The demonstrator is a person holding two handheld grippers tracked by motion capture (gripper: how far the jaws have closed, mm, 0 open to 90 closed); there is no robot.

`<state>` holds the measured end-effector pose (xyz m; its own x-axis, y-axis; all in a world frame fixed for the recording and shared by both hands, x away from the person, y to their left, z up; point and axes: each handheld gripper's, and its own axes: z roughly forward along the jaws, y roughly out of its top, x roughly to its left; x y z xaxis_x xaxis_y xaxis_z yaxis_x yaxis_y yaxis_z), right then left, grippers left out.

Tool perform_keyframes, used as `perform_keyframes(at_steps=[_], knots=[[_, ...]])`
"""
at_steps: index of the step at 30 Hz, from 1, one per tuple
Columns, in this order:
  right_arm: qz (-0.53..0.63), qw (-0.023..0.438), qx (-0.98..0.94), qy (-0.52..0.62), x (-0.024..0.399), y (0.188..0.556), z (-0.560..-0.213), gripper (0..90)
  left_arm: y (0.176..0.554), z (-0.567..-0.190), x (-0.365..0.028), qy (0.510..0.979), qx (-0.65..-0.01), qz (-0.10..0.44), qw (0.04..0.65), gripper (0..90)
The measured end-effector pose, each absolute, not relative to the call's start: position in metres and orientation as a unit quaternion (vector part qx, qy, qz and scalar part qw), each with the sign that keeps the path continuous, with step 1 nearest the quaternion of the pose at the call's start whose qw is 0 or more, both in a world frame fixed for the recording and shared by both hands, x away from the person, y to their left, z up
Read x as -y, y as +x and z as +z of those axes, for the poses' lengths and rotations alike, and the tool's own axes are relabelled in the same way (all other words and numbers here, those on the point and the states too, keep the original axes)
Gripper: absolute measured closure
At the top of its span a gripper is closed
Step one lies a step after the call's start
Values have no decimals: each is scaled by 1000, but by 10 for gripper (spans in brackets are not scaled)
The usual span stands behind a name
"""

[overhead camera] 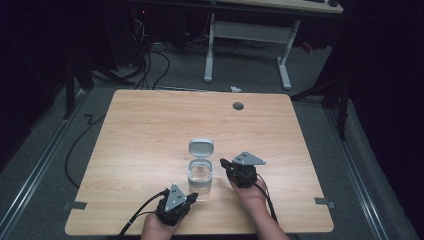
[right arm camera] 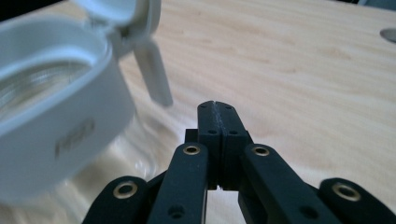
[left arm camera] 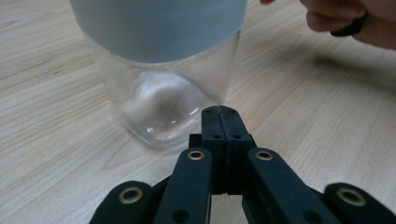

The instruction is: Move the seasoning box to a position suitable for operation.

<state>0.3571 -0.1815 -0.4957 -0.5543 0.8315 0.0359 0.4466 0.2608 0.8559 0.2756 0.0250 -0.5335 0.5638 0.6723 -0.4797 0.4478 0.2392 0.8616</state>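
Centrally on the wooden desk (overhead camera: 150,125) stands a clear glass jar (overhead camera: 200,179) with grey collar and hinged lid (overhead camera: 201,148) flipped open, left hand-held gripper (overhead camera: 192,197) just beside its near base, jaws pressed together, right hand-held gripper (overhead camera: 223,163) close alongside, jaws likewise together, both empty.

Light wooden table top (overhead camera: 150,135): pale tan, fine straight grain, one dark grey round grommet (overhead camera: 238,106) toward far edge.
Clear square glass jar (overhead camera: 200,179) at table centre: transparent body, pale grey band and hinged lid (overhead camera: 201,148).
Left black two-jaw gripper (left arm camera: 219,112): matte black, brass-coloured rivets, grey plate.
Right black two-jaw gripper (right arm camera: 215,108): same colours.
Floor beyond table: dark grey carpet (overhead camera: 250,80).
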Motion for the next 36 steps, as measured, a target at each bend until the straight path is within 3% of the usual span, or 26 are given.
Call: perform_keyframes(at_steps=[14,36], knots=[[468,233,-744,416,173,385,-464,900,282,-534,-24,599,-462,91,647,900],[486,237,-747,387,155,387,-439,900,283,-534,-24,598,-464,83,648,900]])
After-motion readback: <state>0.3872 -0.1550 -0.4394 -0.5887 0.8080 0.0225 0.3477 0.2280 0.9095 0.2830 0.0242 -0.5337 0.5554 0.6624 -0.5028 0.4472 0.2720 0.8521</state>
